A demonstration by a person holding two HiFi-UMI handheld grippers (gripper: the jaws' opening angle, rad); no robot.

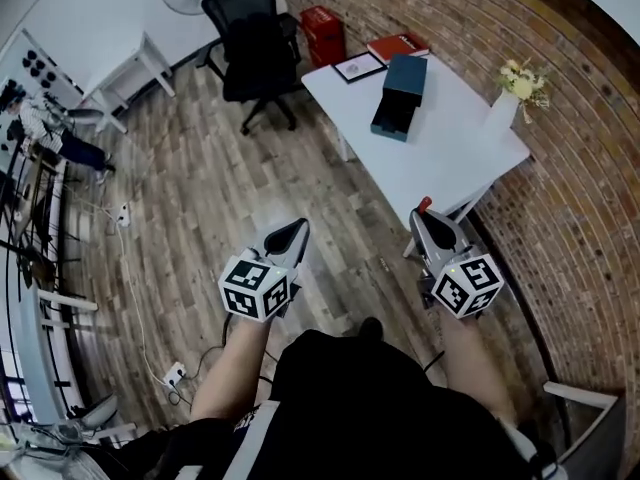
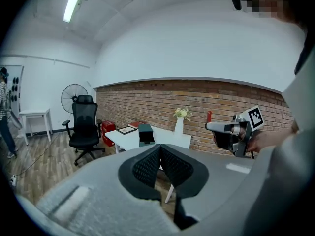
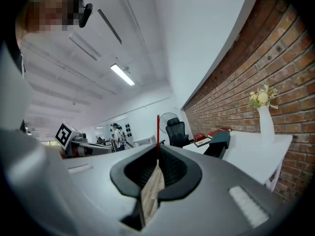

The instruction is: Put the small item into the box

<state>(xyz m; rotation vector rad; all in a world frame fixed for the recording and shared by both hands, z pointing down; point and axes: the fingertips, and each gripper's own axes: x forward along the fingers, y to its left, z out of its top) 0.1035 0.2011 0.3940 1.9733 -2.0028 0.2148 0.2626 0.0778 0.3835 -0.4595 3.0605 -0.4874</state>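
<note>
We're mid-carry: right gripper (image 1: 421, 215) pinched on the red item (image 1: 424, 204), well short of the box (image 1: 401, 96) on the table (image 1: 450, 153), left gripper (image 1: 297, 228) closed on nothing, so next we probably step in and reach for the box.

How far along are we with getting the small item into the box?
Done: the small red item is pinched in the right gripper fingers. In hand: it is held in the air short of the white table; the left gripper is shut and empty. Left: reach the blue box, whose drawer looks pulled out, and drop the item in.
</note>
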